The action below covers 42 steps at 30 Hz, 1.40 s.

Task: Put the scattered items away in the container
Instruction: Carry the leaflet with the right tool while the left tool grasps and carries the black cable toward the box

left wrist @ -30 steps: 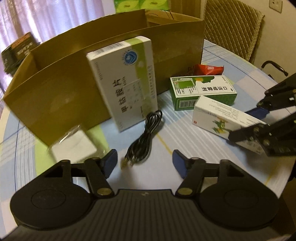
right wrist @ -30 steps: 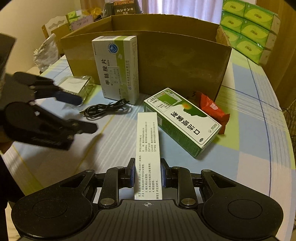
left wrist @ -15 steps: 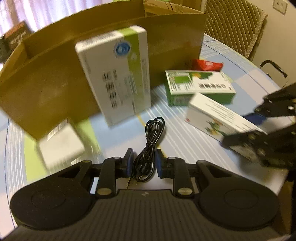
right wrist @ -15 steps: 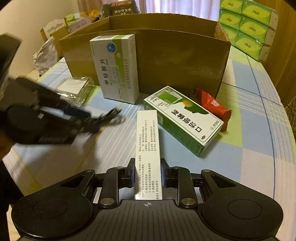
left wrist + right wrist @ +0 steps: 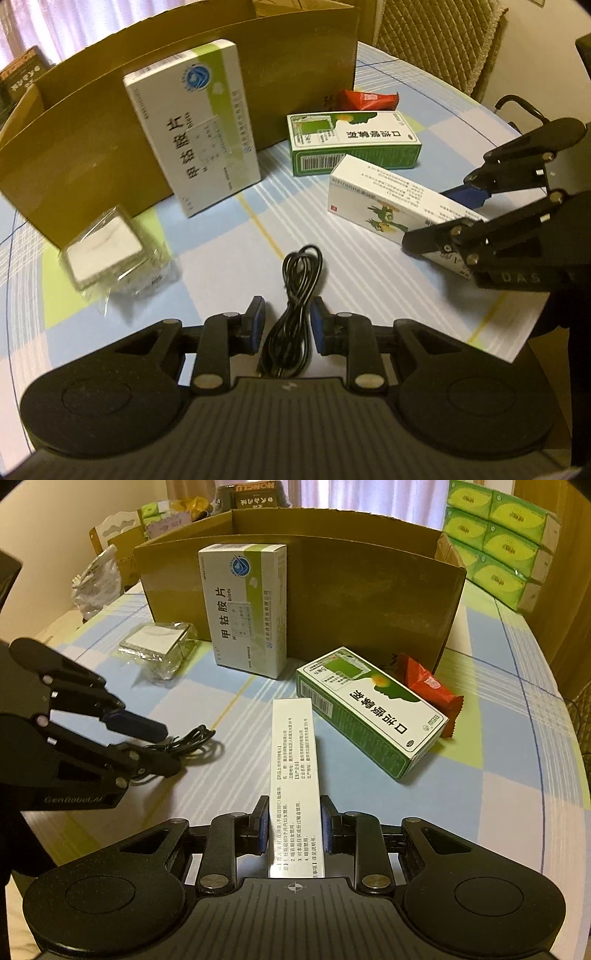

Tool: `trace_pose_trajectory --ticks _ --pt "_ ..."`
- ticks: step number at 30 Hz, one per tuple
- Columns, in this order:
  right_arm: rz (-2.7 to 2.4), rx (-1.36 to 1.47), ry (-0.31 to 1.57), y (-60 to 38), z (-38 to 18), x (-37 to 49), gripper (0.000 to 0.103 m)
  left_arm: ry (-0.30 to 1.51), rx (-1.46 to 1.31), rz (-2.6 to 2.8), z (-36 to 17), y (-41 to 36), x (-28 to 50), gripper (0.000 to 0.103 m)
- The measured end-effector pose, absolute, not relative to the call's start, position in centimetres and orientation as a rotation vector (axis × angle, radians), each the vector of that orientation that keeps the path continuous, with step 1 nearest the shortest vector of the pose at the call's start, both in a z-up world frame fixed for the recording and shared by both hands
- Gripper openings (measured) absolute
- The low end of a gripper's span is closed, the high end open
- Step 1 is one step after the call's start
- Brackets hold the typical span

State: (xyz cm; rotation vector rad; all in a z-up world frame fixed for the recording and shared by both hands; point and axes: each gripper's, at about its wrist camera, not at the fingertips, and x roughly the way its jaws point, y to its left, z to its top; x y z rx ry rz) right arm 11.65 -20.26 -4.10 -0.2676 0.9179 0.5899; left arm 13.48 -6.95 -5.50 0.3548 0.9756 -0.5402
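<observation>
**Dim, warm indoor light under heavy fisheye bending**

Both views are showing a dim, yellowish room. Daylight is filtering through the curtains (image 5: 369, 494) at the back, washing them out pale. The cardboard box (image 5: 92, 140) is casting a soft shadow onto the tablecloth (image 5: 424, 110) at its base. Straight edges are bowing strongly toward the frame borders, and the corners are going black. The centre is staying fairly sharp, while the rims are looking soft and grainy. No strong glare is showing.
</observation>
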Motion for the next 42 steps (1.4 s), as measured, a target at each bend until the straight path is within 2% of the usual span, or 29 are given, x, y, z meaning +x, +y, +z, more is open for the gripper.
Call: trace_pose_trajectory --ticks 3,16,42 --pt "0.593 -0.279 0.919 -20.1 -4.3 11.8 0.029 0.994 0.348 -0.544 -5.4 -7.1 13.8 0.011" --pt "0.587 -0.286 0.936 -18.9 -4.6 13.2 0.029 1.019 0.273 -0.504 -5.2 -5.5 12.3 0.01" --pt "0.545 -0.228 0.84 -19.1 0.0 9.1 0.028 0.966 0.226 -0.435 -1.9 -3.2 9.8 0.01"
